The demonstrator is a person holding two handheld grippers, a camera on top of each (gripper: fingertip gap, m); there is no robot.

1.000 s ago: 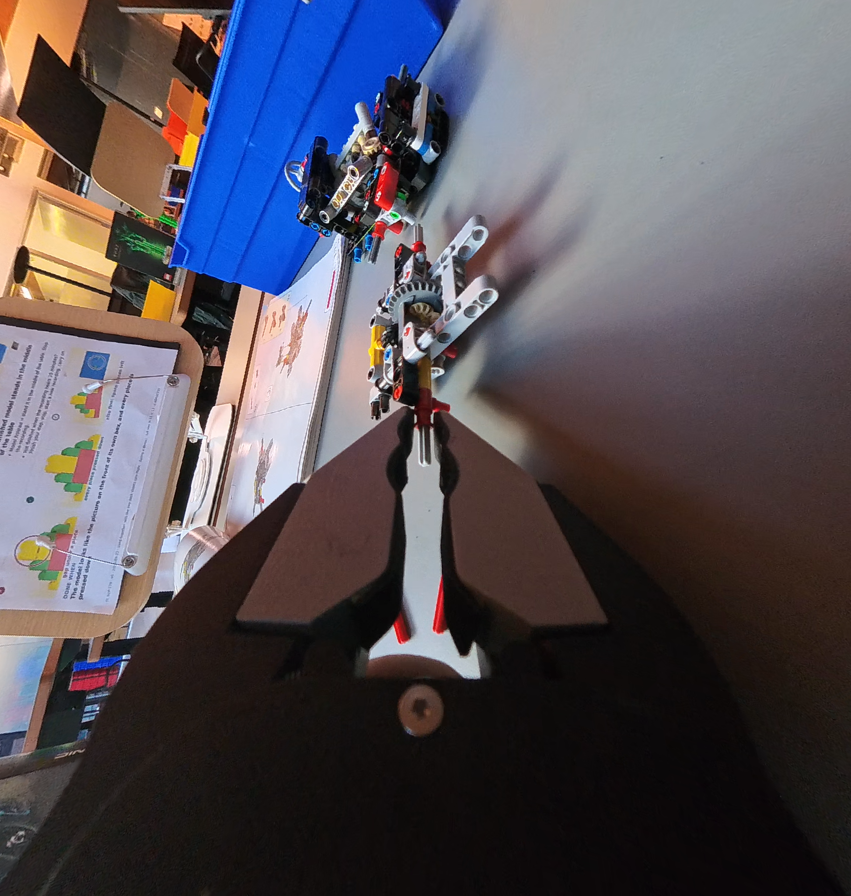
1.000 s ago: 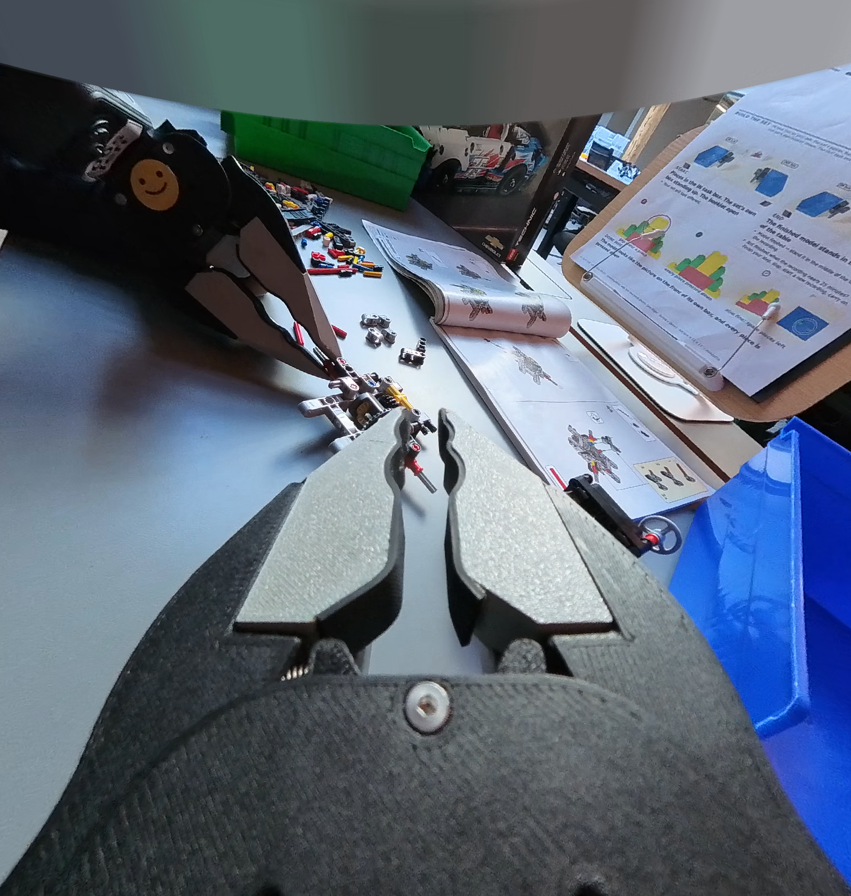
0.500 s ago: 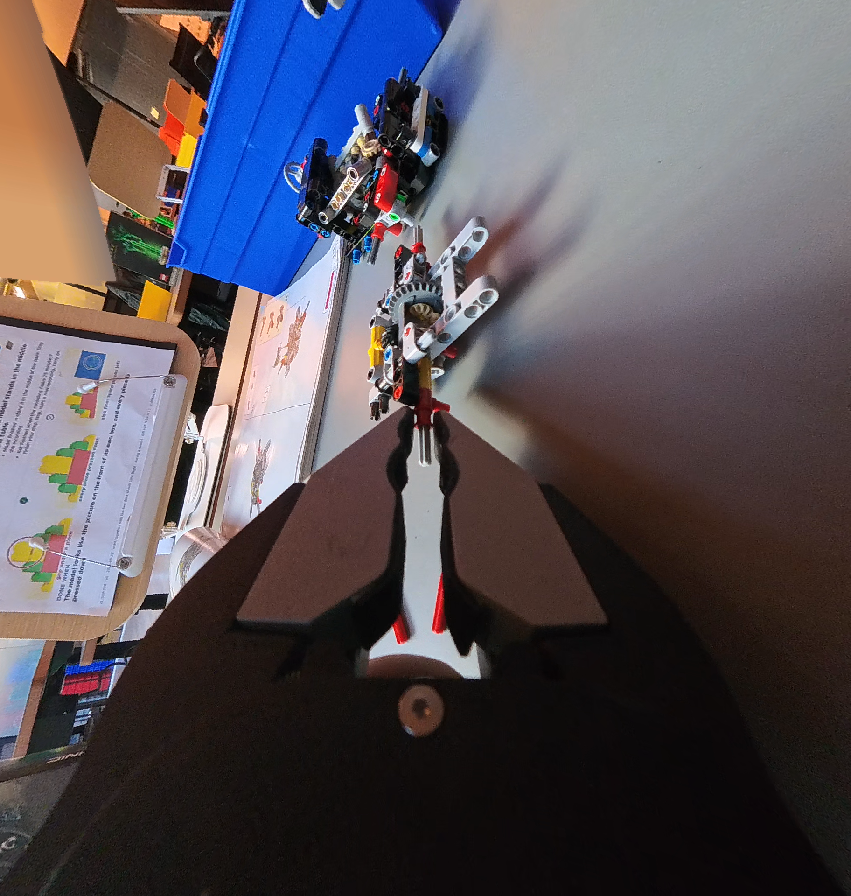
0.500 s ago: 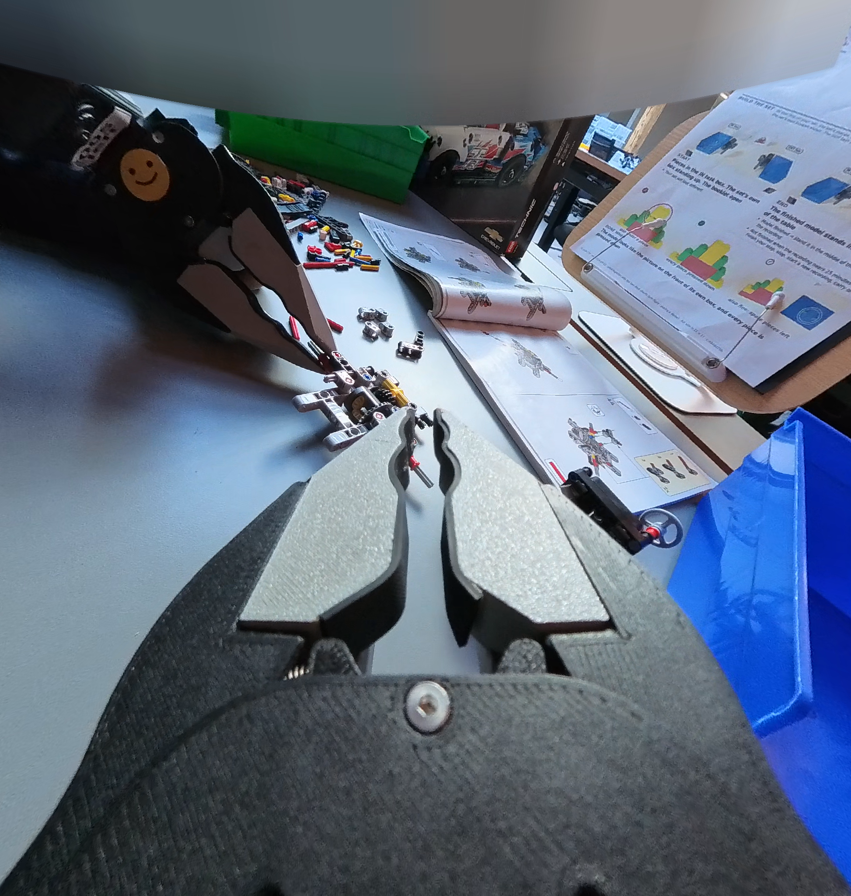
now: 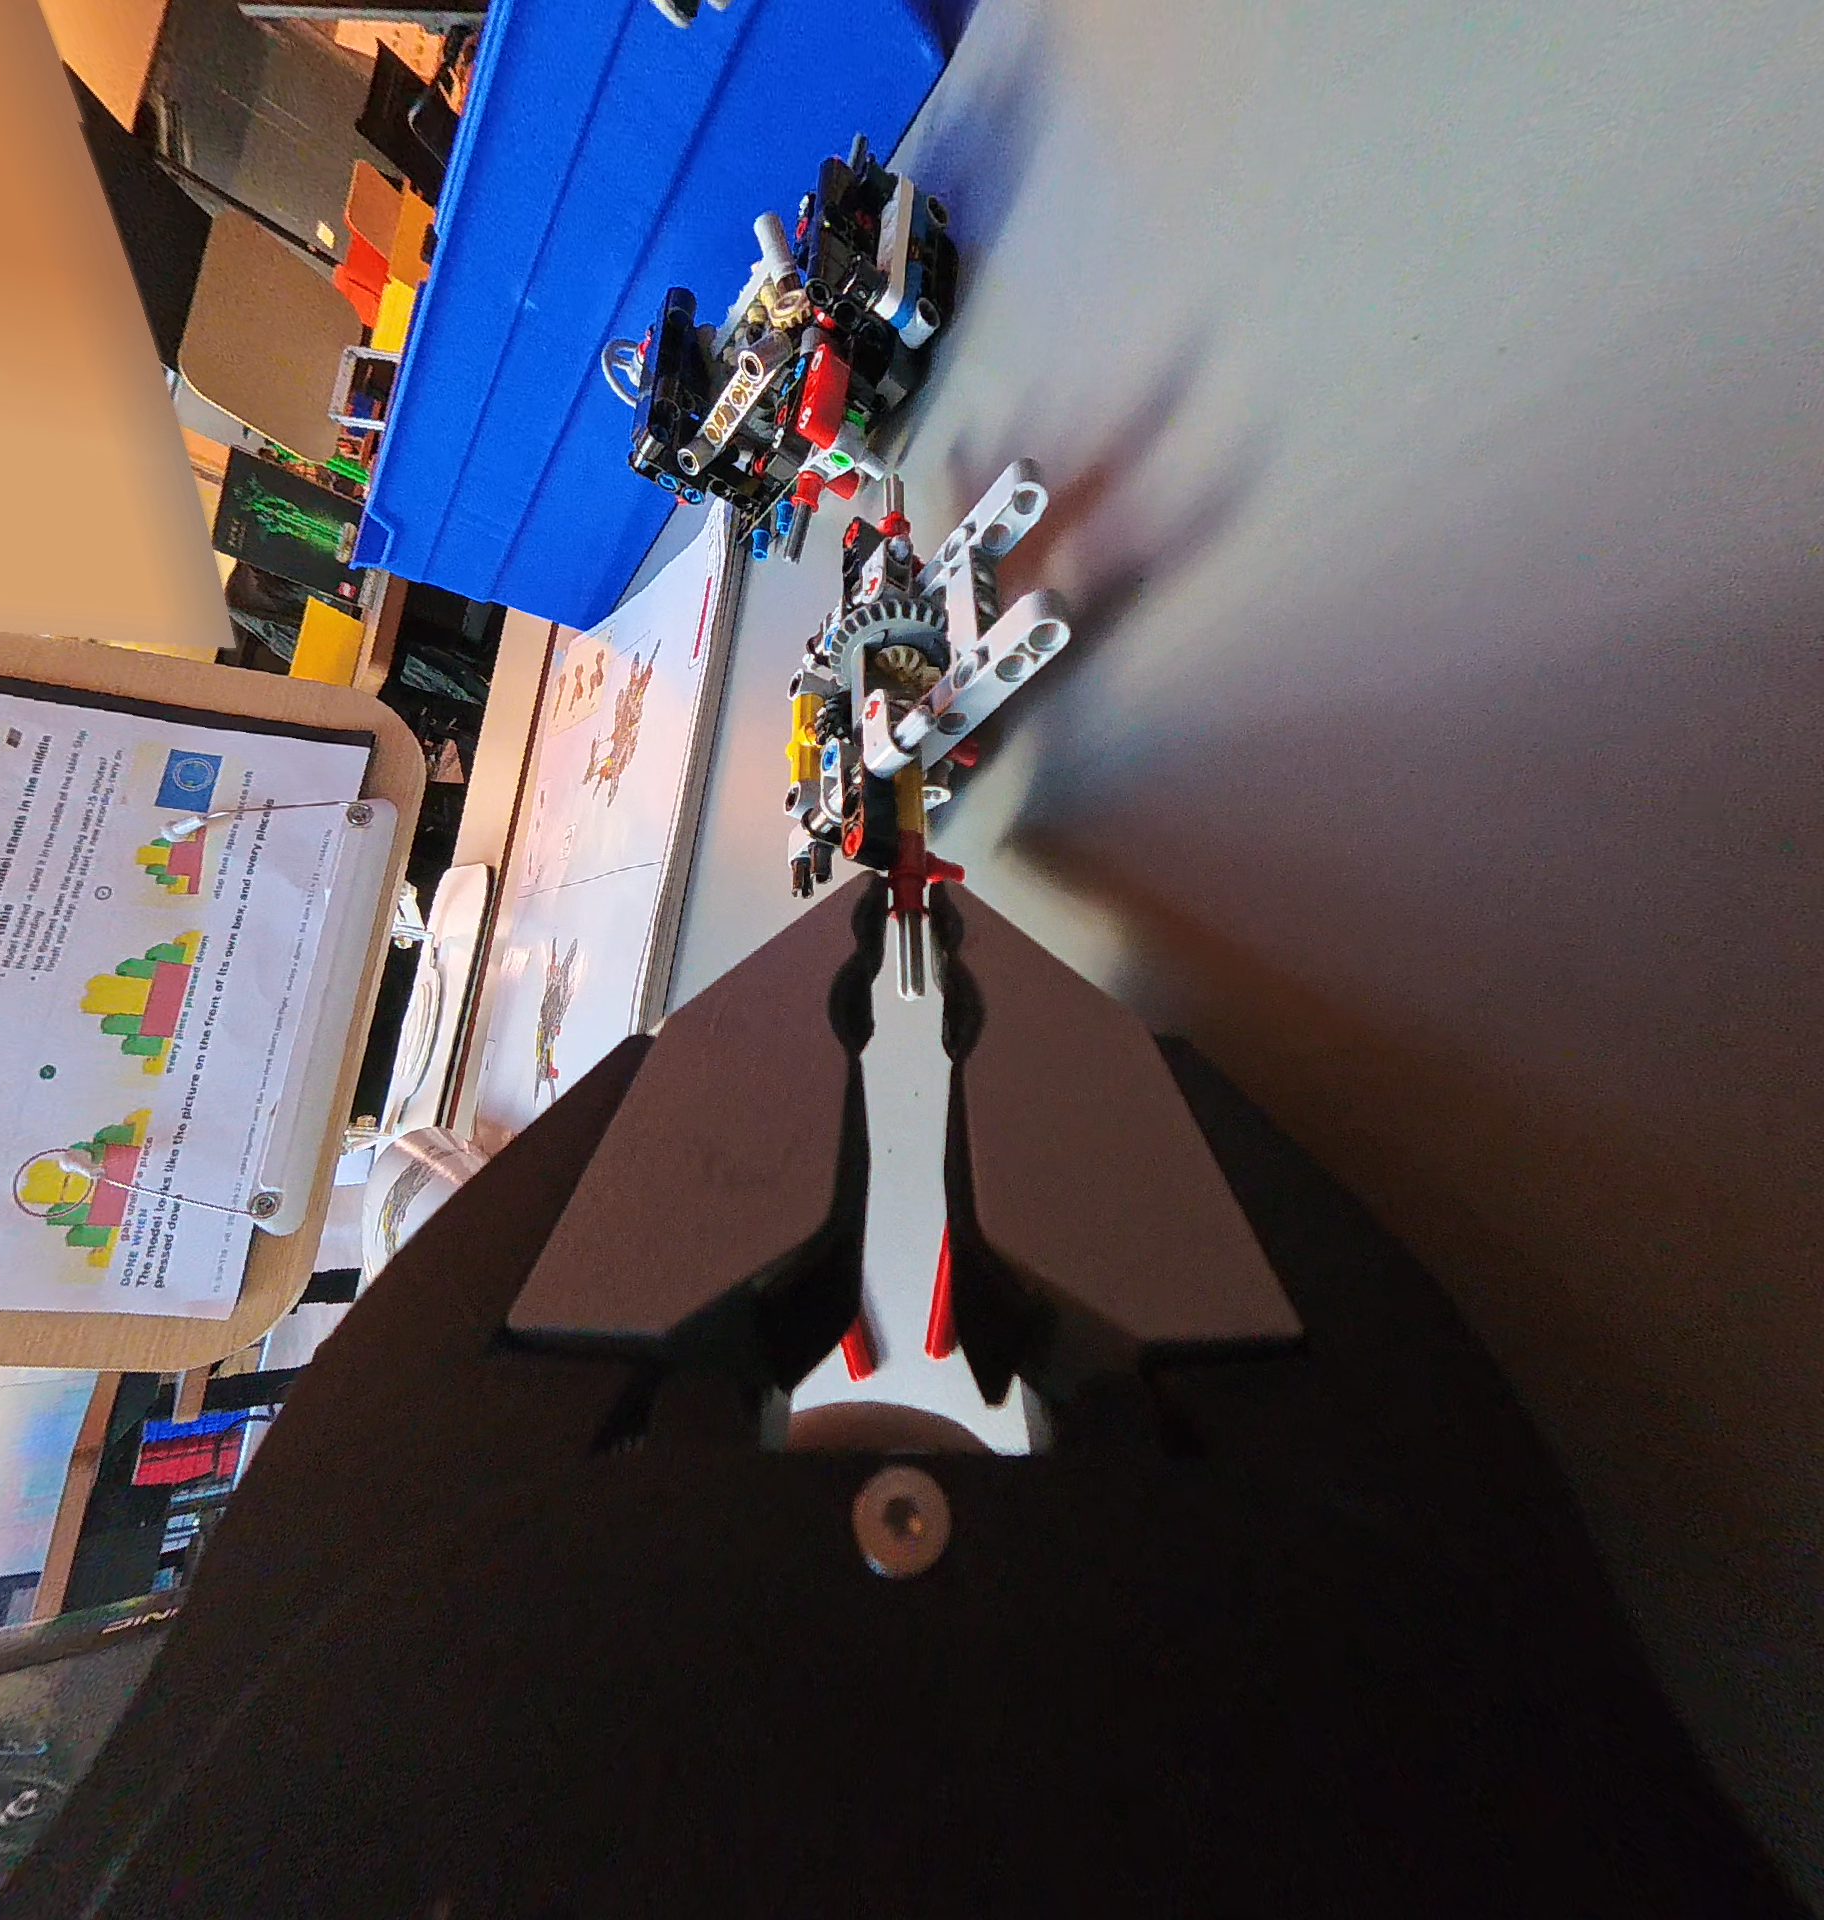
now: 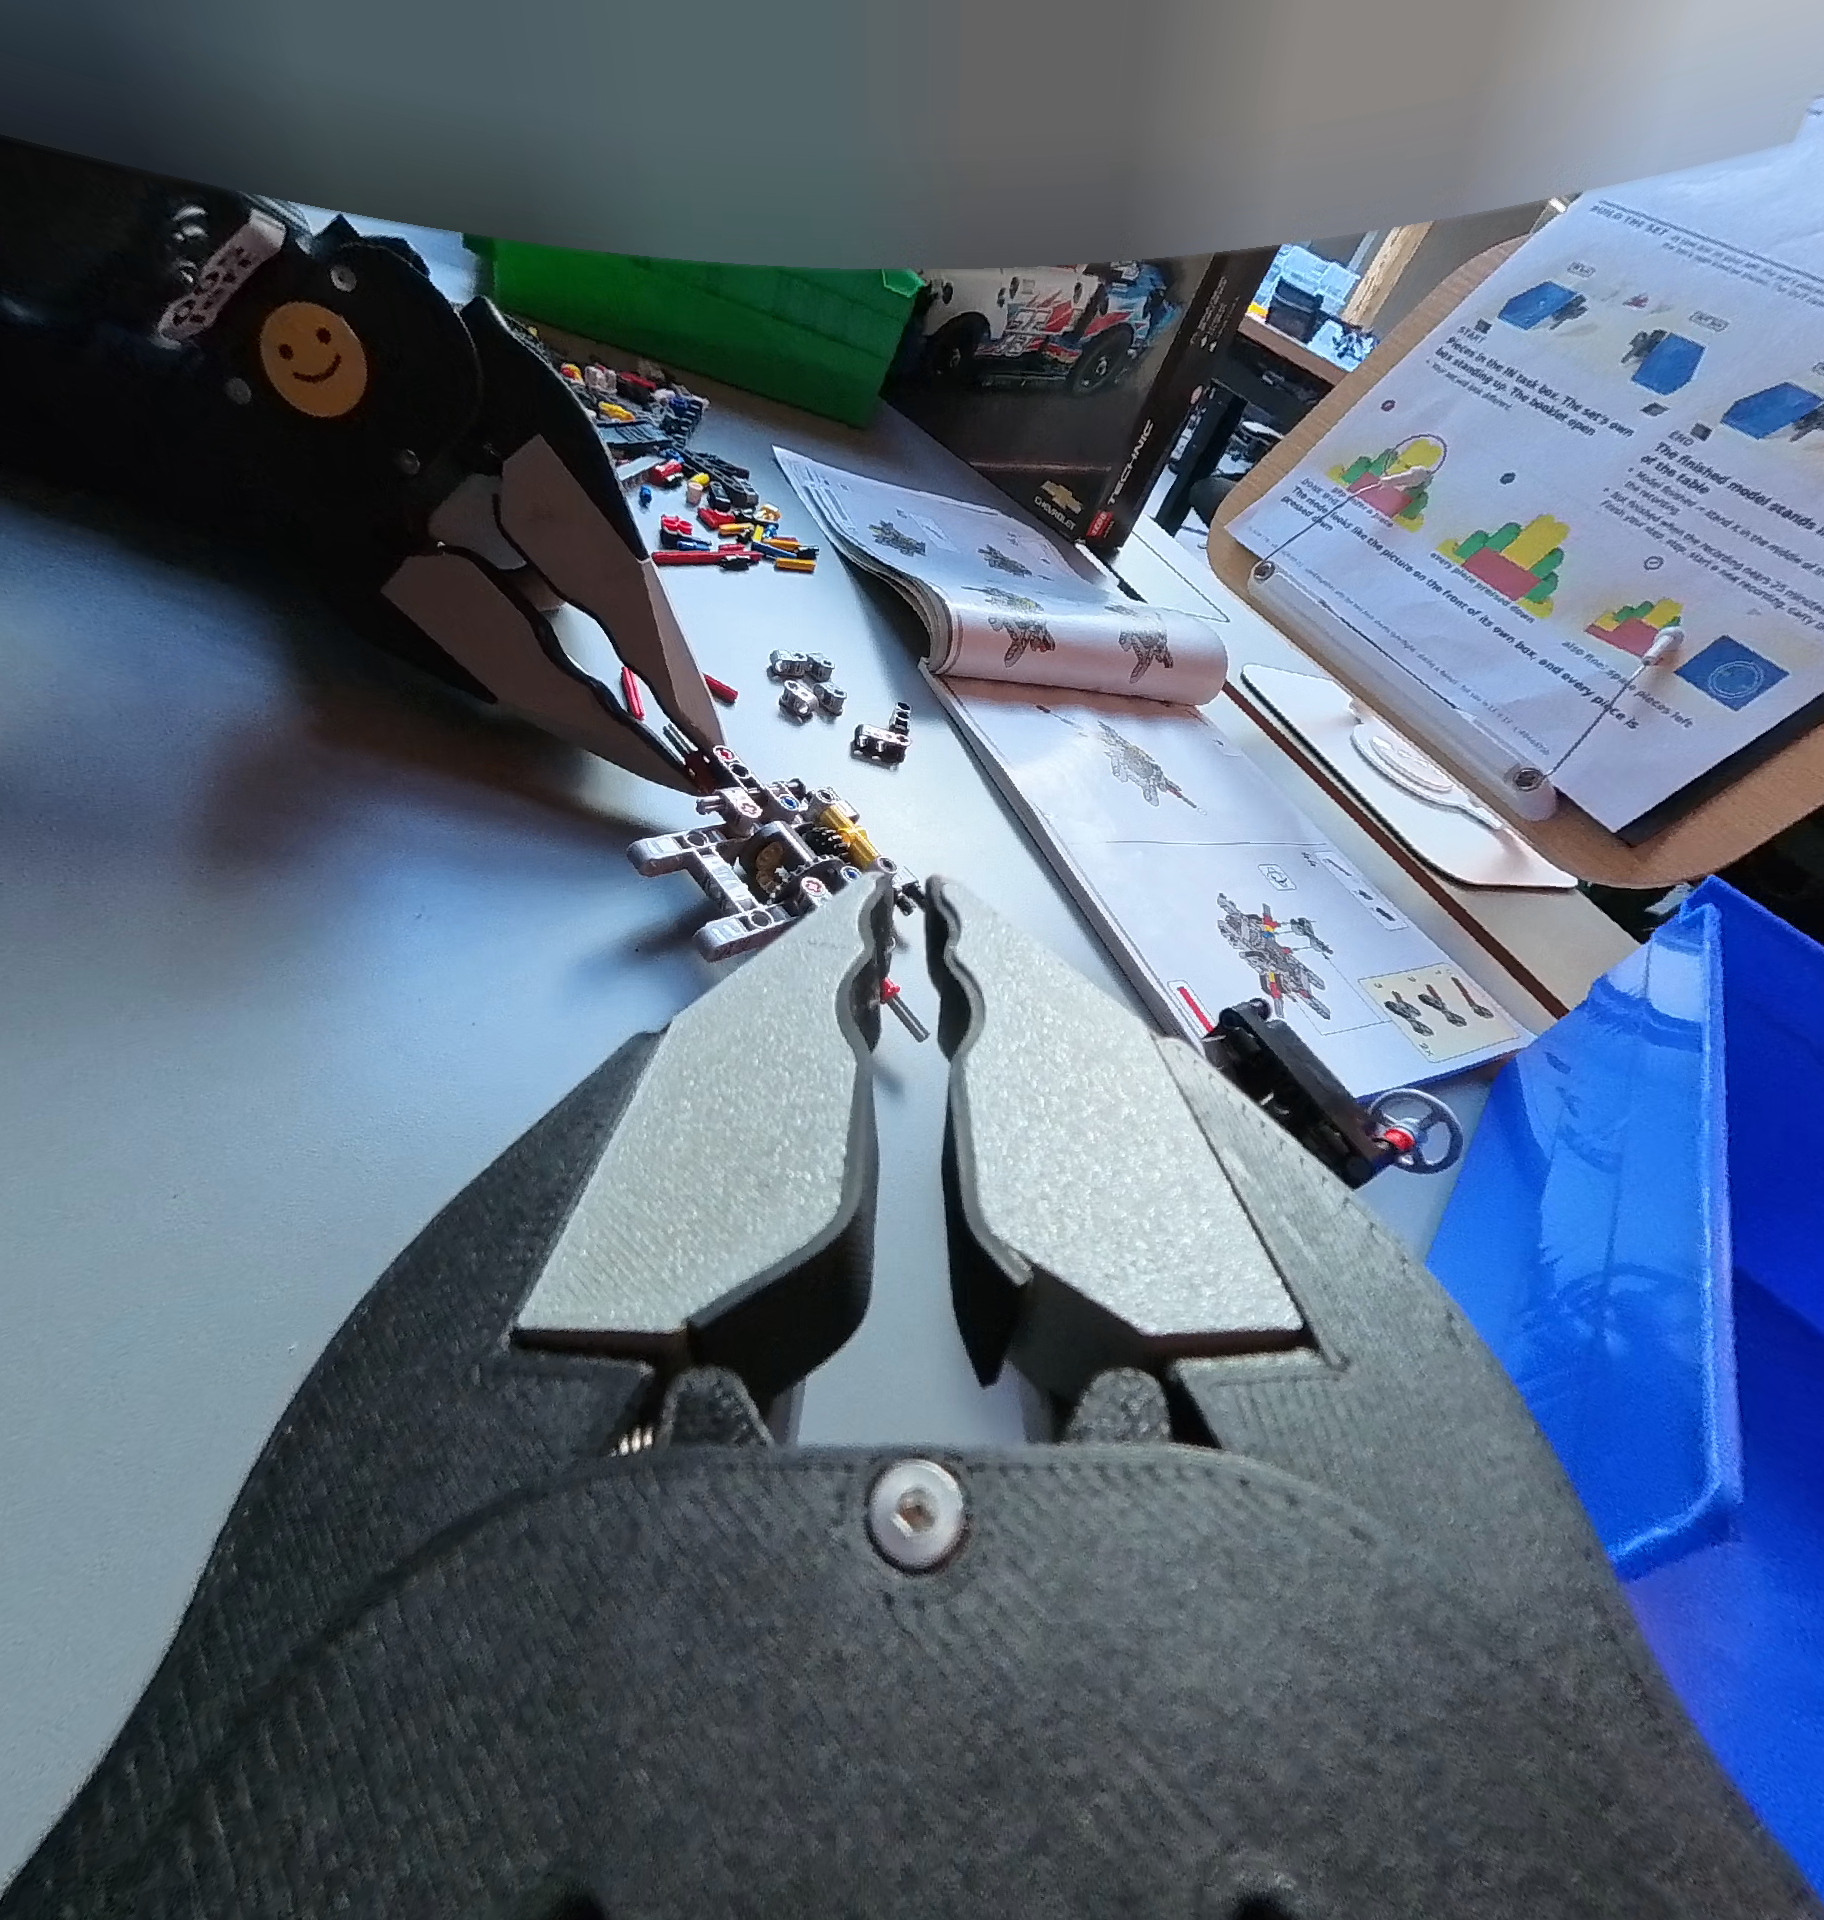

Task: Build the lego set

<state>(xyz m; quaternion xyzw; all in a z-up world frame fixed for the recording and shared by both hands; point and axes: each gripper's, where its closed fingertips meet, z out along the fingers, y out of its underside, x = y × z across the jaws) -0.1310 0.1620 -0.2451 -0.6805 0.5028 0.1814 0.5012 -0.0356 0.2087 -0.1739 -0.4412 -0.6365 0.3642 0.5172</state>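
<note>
Left wrist view: left gripper [image 5: 910, 914] nearly closed, tips clamped on the grey axle [image 5: 908, 951] with its red bush that sticks out of the near end of the small gear model [image 5: 892, 707]. Looks like a steadying hold, gripping by the one slim protruding part so that the rest of the model stays free to be worked on. Rests on the grey table [image 5: 1407, 520], just right of the open instruction booklet [image 5: 596, 831], presumably kept alongside for reference. Farther off, a larger black build [image 5: 794, 343] parked against the blue bin [image 5: 596, 260], seemingly set aside out of the way. At the left, an instruction board [image 5: 160, 987] propped up facing the work area.

Right wrist view: right gripper [image 6: 903, 891] drawn almost shut, only a sliver between the tips, right at the near end of the same model [image 6: 762, 847], opposite the left gripper [image 6: 695, 769] at the far end. In the slot between the fingers, a thin grey pin [image 6: 906, 1010] with a red end; cannot tell whether the pads press on it. Beyond, small grey connectors [image 6: 809, 681] and a scatter of loose parts [image 6: 721, 520] spread out near a green bin [image 6: 700, 312], probably for easy picking.
</note>
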